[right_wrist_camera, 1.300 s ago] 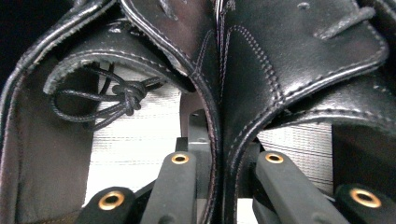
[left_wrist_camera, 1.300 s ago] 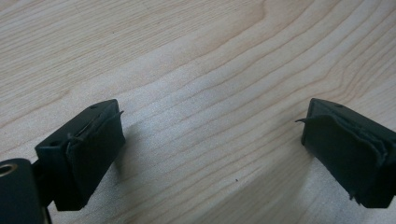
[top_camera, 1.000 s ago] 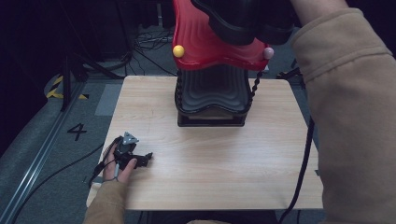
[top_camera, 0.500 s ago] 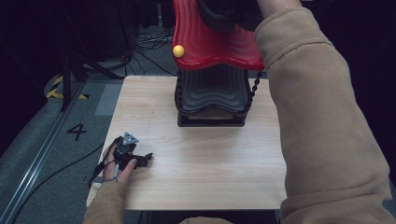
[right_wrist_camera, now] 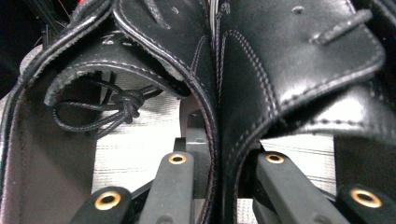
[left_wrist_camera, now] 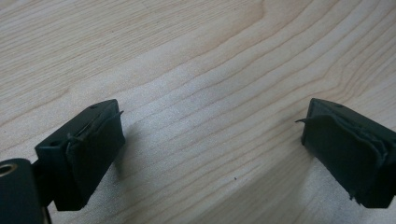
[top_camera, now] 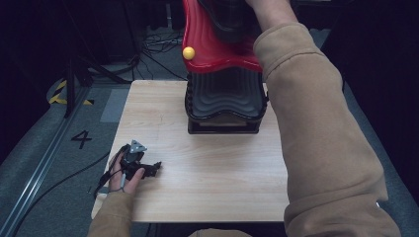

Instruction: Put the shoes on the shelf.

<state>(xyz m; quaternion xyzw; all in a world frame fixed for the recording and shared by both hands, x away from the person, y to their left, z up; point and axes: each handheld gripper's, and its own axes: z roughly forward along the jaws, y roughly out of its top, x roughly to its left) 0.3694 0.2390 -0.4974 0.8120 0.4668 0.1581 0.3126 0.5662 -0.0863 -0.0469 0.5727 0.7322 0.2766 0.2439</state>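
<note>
- The right sleeve (top_camera: 316, 128) has swung in over the table's (top_camera: 207, 187) right side, carrying the shoes (right_wrist_camera: 280, 70) farther up and back above the red shelf (top_camera: 207, 44).
- The right gripper (right_wrist_camera: 217, 177) is nearly closed, pinching the touching inner walls of both shoes; a knotted lace (right_wrist_camera: 123, 105) hangs inside one.
- The left gripper (top_camera: 141, 165) has not moved: it rests on the table, jaws wide apart, holding nothing.
- The pair is probably about to be set on the shelf, which sits over the black base (top_camera: 222, 96).
</note>
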